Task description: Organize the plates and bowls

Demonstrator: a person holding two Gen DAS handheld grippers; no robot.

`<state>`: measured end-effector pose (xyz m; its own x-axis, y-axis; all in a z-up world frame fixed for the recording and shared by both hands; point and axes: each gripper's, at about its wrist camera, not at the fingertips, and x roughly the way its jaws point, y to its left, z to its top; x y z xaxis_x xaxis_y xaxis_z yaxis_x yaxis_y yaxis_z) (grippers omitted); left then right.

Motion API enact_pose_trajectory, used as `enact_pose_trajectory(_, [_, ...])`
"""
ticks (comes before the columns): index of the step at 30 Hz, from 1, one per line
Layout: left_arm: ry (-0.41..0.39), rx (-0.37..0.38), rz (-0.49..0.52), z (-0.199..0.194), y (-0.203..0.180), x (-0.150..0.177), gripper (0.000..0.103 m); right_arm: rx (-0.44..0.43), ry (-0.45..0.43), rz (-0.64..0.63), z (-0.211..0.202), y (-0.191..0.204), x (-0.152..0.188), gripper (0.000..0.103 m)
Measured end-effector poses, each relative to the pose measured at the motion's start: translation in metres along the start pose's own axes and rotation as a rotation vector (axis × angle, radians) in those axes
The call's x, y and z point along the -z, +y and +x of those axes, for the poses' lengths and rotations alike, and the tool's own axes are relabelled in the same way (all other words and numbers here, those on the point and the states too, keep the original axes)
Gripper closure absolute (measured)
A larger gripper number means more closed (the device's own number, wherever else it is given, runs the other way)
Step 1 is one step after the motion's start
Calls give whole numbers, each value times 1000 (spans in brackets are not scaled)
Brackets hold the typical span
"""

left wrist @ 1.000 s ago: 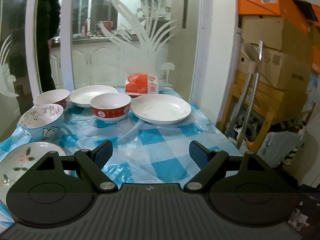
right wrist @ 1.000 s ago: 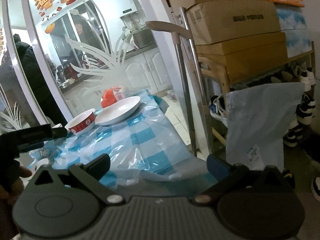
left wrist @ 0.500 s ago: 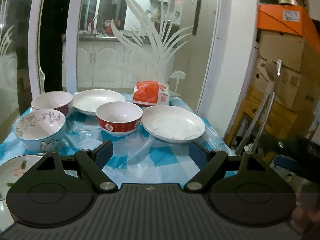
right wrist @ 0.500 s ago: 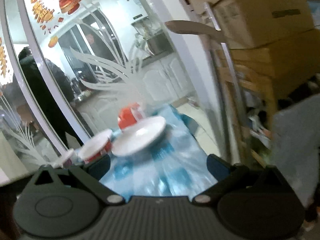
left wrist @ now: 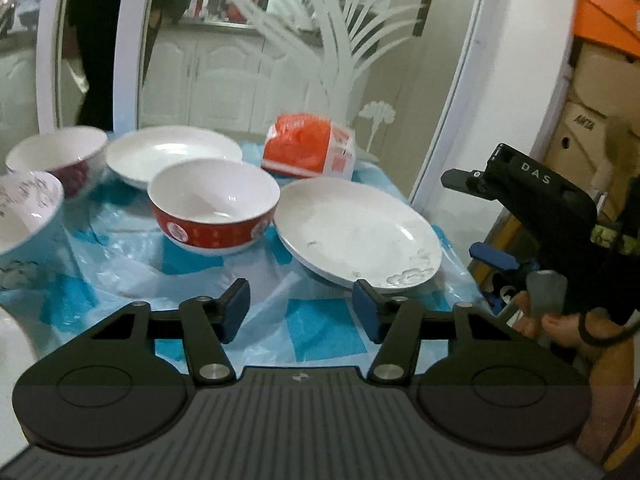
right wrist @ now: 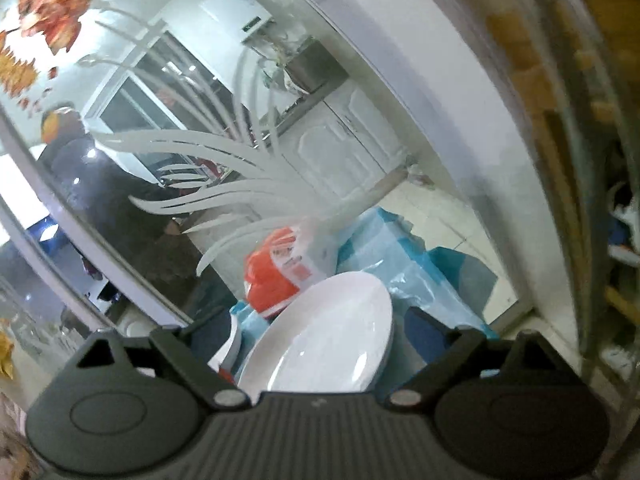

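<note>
You work over a table (left wrist: 328, 320) under a blue-and-white checked cloth with clear plastic film crinkled across it, pushed up against a glass partition (left wrist: 360, 60) etched with frosted fronds; white kitchen cabinets (left wrist: 224, 80) show through the glass, and stacked cardboard boxes (left wrist: 596, 92) rise at the right. Your left gripper (left wrist: 301, 311) hangs over the near part of the cloth with its jaws partly apart, having just been closing, and nothing sits between them. Just beyond its right finger lies a wide white plate (left wrist: 360, 236), empty apart from a few small marks near the rim. Beside that plate on the left stands a red bowl (left wrist: 214, 206) with a white, empty inside. Behind the bowl rests a second white plate (left wrist: 174, 154), also empty, and at the left edge stand a dark-red patterned bowl (left wrist: 60, 156) and a light-blue bowl (left wrist: 24, 216) with drawings on its white inside. An orange-and-white packet (left wrist: 310, 150) lies at the far end by the glass. Your right gripper (right wrist: 318, 334), seen from the left wrist off the table's right edge in your hand (left wrist: 560, 324), has also just been closing; its jaws stand wide with the near plate (right wrist: 320, 344) framed between them, but the blur hides whether the pads touch it.
</note>
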<state>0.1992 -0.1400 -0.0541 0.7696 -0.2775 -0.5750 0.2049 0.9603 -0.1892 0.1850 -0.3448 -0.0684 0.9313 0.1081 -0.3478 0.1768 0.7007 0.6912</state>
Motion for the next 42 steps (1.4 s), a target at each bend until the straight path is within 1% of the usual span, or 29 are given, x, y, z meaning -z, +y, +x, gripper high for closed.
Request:
enact_pose_trajectory(2, [10, -11, -18, 11, 0, -2, 43, 11, 4, 28, 10, -10, -3, 12])
enact_pose_trajectory(4, [18, -4, -49, 20, 2, -7, 46, 2, 22, 65, 18, -19, -6, 16])
enact_pose_trajectory(5, [22, 0, -56, 23, 2, -8, 48, 1, 33, 83, 22, -23, -7, 17])
enact_pose_trajectory(9, [27, 14, -66, 33, -2, -11, 49, -6, 46, 119, 30, -29, -8, 18])
enact_pose_trajectory(13, [32, 3, -70, 52, -11, -13, 49, -33, 69, 140, 33, -34, -10, 18])
enact_pose_trajectory(17, [33, -19, -58, 66, -15, -18, 48, -40, 80, 157, 32, -39, -12, 18])
enact_pose_trajectory(20, [37, -29, -57, 76, -17, -20, 48, -46, 84, 142, 34, -38, -13, 17])
enact_pose_trajectory(24, [35, -57, -46, 87, -21, -21, 47, -84, 79, 153, 36, -37, -13, 14])
enact_pose_trajectory(27, [36, -70, -49, 94, -20, -21, 46, -93, 83, 150, 36, -37, -14, 14])
enact_pose_trajectory(31, [41, -85, -47, 104, -22, -21, 46, -99, 109, 122, 40, -32, -12, 14])
enact_pose_trajectory(36, [54, -93, -56, 117, -20, -23, 46, -60, 140, 51, 45, -24, -9, 17])
enact_pose_trajectory(39, [59, -100, -41, 125, -22, -25, 44, -66, 160, 33, 48, -22, -6, 22])
enact_pose_trajectory(42, [47, -107, -30, 129, -25, -25, 43, -55, 170, 15, 50, -20, -5, 23])
